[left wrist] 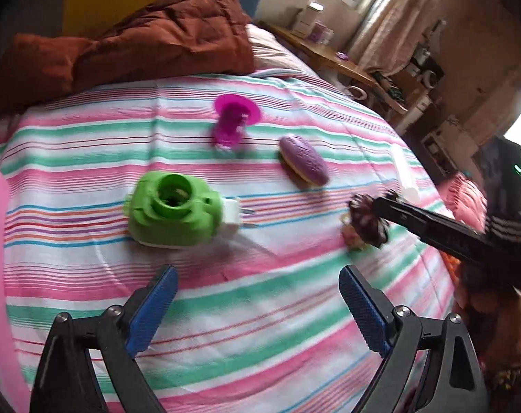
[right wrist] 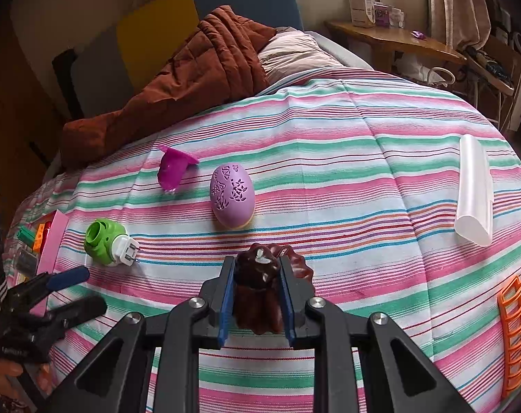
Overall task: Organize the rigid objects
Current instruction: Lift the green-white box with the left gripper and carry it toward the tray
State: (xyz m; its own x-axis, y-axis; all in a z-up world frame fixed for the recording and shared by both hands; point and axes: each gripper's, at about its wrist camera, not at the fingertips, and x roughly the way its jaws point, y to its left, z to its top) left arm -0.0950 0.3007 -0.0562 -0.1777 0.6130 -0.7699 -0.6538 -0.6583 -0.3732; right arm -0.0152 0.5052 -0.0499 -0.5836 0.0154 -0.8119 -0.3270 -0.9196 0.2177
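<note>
On the striped bedspread [left wrist: 260,309] lie a green plug-in device [left wrist: 176,211], a magenta plastic piece [left wrist: 231,120] and a purple egg-shaped object [left wrist: 303,165]. My left gripper [left wrist: 257,306] is open and empty, just short of the green device. My right gripper [right wrist: 257,296] is shut on a dark brown fluted mould [right wrist: 260,292], just above the bedspread [right wrist: 329,172]. In the right wrist view the green device [right wrist: 105,242], magenta piece [right wrist: 174,168] and purple egg [right wrist: 232,195] lie ahead. The mould also shows in the left wrist view [left wrist: 367,220].
A clear white plastic cover [right wrist: 474,189] lies at the right. An orange basket [right wrist: 515,334] is at the right edge, a pink tray with small items [right wrist: 50,241] at the left. A brown quilt [right wrist: 191,75] and pillow sit behind. A wooden shelf [right wrist: 391,38] stands beyond.
</note>
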